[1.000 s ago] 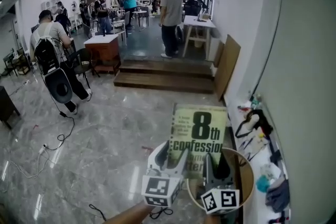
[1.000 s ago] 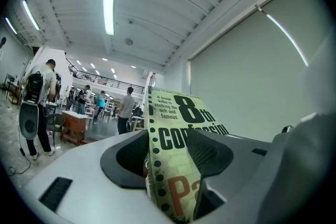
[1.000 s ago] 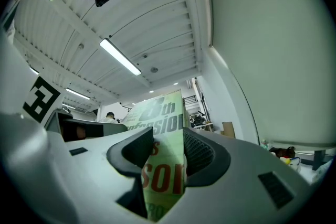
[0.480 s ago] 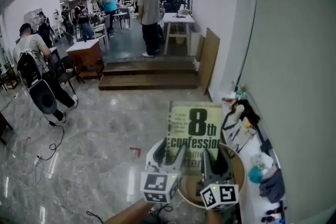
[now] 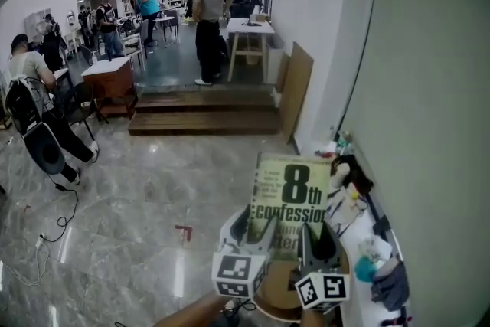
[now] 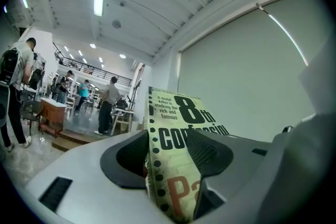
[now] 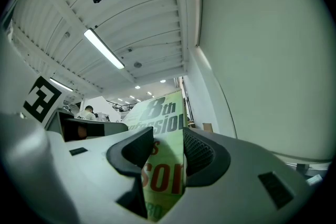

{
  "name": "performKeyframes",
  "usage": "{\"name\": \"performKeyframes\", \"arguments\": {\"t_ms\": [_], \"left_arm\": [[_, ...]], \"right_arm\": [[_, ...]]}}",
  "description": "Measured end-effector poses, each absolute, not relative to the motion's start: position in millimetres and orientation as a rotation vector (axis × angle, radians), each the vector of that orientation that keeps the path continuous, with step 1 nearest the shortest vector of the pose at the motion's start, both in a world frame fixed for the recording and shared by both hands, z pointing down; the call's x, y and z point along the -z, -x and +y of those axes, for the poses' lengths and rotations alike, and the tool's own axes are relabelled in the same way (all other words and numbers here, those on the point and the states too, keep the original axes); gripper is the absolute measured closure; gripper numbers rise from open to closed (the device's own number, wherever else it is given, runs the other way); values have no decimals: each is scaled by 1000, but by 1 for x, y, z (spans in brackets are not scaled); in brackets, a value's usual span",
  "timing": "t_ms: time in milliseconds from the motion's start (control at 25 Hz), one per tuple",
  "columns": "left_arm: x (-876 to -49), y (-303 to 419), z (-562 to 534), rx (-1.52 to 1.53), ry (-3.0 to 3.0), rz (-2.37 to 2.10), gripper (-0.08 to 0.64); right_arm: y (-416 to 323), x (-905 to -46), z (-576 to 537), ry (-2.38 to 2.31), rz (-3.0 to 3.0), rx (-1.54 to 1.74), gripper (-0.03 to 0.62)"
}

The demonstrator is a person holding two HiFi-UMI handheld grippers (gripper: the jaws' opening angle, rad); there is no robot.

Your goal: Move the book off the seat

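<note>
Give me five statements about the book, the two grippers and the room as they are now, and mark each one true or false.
1. The left gripper and the right gripper are both closed on the book. True.
2. The book lies flat on a seat. False: it is held upright in the air, with its cover facing the head view.
3. The cover shows "8th" above "confession". True.
4. The pale wall fills the left side of the head view. False: the wall is on the right, and the open hall is on the left.
5. Nobody else is in the hall. False: several people are there, among them a standing person.
</note>
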State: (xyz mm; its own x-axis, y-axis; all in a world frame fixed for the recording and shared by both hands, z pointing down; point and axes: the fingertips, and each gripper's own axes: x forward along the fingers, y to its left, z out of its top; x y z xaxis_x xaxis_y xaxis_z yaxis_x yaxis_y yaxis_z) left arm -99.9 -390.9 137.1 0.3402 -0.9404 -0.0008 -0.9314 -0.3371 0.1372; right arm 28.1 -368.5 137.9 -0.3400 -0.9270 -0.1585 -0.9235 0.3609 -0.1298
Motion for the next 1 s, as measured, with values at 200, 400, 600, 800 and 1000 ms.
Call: {"name": "performKeyframes", "arguments": {"t_ms": [200,400,600,800,1000], "left_arm": [[-150,106,-445,110,-2472,-1697,316],[-180,110,-488,57,-2457,-1627,316],[-221,109,-522,-12,-2443,-1525,316],[-266,77,-545,-111,-2455,-1404,316],[-323,36,-556,-198,-2436,-1322,316]], "right_arm": [[-21,-147,-420,1708,2415,40,410],[-18,-178,-456,1791,2401,120,410],[-16,-214,-483,1894,2379,207,410],[-43,-263,-496,2007,2321,334,410],[-82,-318,-501,2084,2275,448,410]]}}
